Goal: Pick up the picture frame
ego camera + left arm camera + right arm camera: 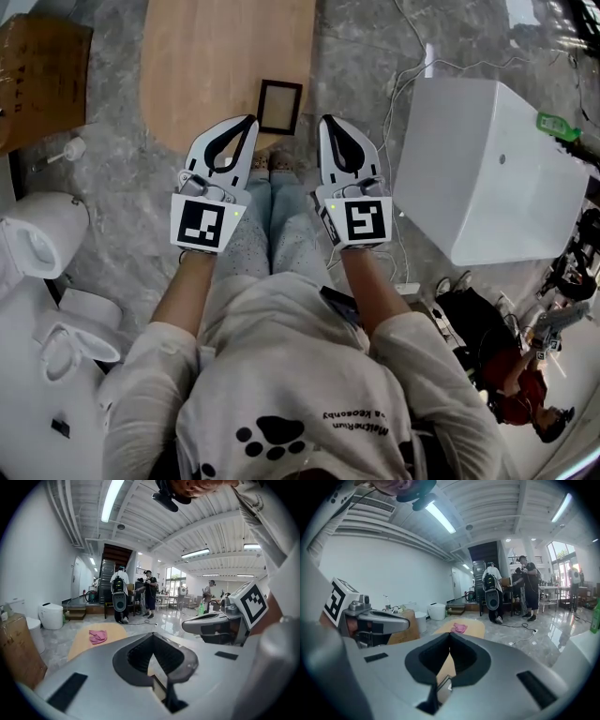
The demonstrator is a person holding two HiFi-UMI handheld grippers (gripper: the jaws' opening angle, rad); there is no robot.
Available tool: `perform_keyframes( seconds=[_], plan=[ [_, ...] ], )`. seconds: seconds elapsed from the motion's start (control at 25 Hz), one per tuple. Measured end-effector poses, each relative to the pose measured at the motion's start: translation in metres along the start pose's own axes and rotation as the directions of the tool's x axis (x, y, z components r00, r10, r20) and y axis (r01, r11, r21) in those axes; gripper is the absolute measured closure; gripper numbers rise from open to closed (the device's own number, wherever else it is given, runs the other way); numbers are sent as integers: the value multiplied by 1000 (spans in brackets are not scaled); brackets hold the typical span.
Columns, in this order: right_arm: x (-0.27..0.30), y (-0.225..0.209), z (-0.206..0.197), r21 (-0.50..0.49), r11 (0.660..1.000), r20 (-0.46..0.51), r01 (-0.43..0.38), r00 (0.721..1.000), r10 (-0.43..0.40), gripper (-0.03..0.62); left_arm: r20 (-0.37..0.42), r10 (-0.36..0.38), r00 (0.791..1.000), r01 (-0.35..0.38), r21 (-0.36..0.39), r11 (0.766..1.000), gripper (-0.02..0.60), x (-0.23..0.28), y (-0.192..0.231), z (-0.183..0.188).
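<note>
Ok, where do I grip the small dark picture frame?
Probably its near rail, from the person's side: the small dark picture frame lies flat by the near edge of the pale wooden board, leaving that thin rail most reachable.

Wooden table [216, 56] stands on grey marble floor [356, 56]

Pale wood, smooth and matt, for the table [225, 66]; dark matt border round the picture frame [280, 106] at its near edge; glossy grey stone-look floor [356, 56]; soft pink cloth [98, 636].
</note>
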State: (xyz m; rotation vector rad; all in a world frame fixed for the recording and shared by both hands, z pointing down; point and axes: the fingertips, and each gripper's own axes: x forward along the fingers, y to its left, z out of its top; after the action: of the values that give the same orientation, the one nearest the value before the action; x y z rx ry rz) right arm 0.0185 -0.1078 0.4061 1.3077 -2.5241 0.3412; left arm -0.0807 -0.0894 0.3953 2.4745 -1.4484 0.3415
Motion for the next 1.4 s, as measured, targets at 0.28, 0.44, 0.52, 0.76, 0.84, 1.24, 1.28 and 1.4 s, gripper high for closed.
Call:
perform_keyframes(
  seconds=[0.28,0.44,0.52,0.76,0.84,1.24,1.28,1.4],
  plan=[
    [15,-4,-32,11,1000,-33,2,999,-1,586,-32,-5,999,4,-13,1000,574,15,8,-34],
    [23,-7,-50,21,1000,-54,11,999,-10,586,-43,-8,999,8,-19,1000,574,24,11,-50],
    [28,-7,-59,22,1000,-58,12,998,-11,586,-55,-11,998,10,-17,1000,574,28,12,-59],
    [38,-13,-89,39,999,-84,33,996,-30,586,-85,-15,996,13,-24,1000,574,39,15,-84],
    [41,-13,-98,37,999,-94,34,995,-31,586,-96,-16,995,13,-27,1000,574,41,17,-93],
    [56,-21,-144,25,999,-149,36,988,-32,586,-170,-18,985,12,-36,999,574,59,21,-142],
    [57,-21,-148,26,999,-153,34,988,-30,586,-176,-16,984,9,-38,999,574,60,23,-147],
    [59,-19,-159,35,999,-167,31,986,-24,586,-193,-11,981,3,-42,999,574,64,26,-160]
  ],
)
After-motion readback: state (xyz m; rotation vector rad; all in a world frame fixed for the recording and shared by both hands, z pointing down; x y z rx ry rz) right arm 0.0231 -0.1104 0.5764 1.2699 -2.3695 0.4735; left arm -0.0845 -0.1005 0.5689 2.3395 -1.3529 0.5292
